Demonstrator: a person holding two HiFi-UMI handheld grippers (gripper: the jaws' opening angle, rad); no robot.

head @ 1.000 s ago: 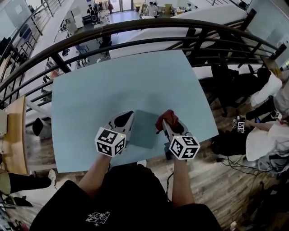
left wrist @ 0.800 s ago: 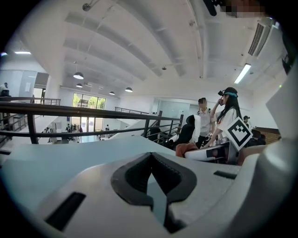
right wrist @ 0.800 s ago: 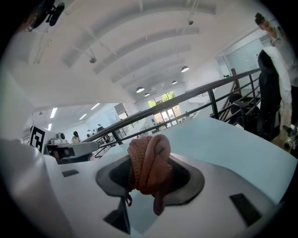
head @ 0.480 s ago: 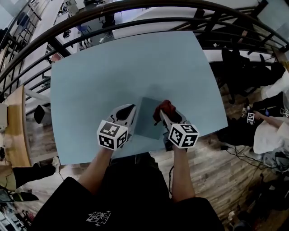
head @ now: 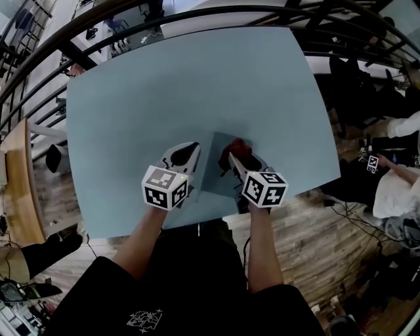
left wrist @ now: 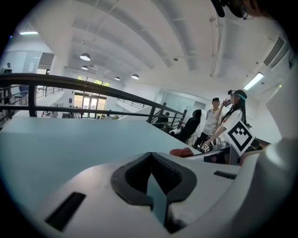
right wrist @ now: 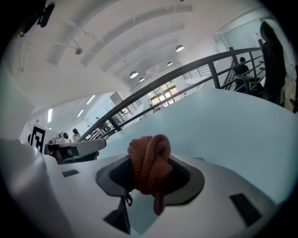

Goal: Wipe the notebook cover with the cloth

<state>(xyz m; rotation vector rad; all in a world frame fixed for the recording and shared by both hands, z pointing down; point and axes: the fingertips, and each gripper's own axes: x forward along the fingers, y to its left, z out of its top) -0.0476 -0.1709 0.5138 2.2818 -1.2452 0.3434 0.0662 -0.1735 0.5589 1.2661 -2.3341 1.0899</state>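
A grey-teal notebook lies near the front edge of the pale blue table. My right gripper is shut on a bunched rust-red cloth, which sits over the notebook's far right part. In the right gripper view the cloth bulges out between the pads of that gripper. My left gripper rests at the notebook's left edge. Its jaws meet at the tips with nothing visibly held. The cloth also shows low at the right of the left gripper view.
A dark metal railing curves round the table's far side, with a lower floor beyond it. People sit on the wooden floor to the right. The table's front edge runs just below the grippers.
The right gripper and cloth have edged slightly forward over the notebook. The head camera has tilted, so the table fills more of the view. The left gripper stays at the notebook's left edge.
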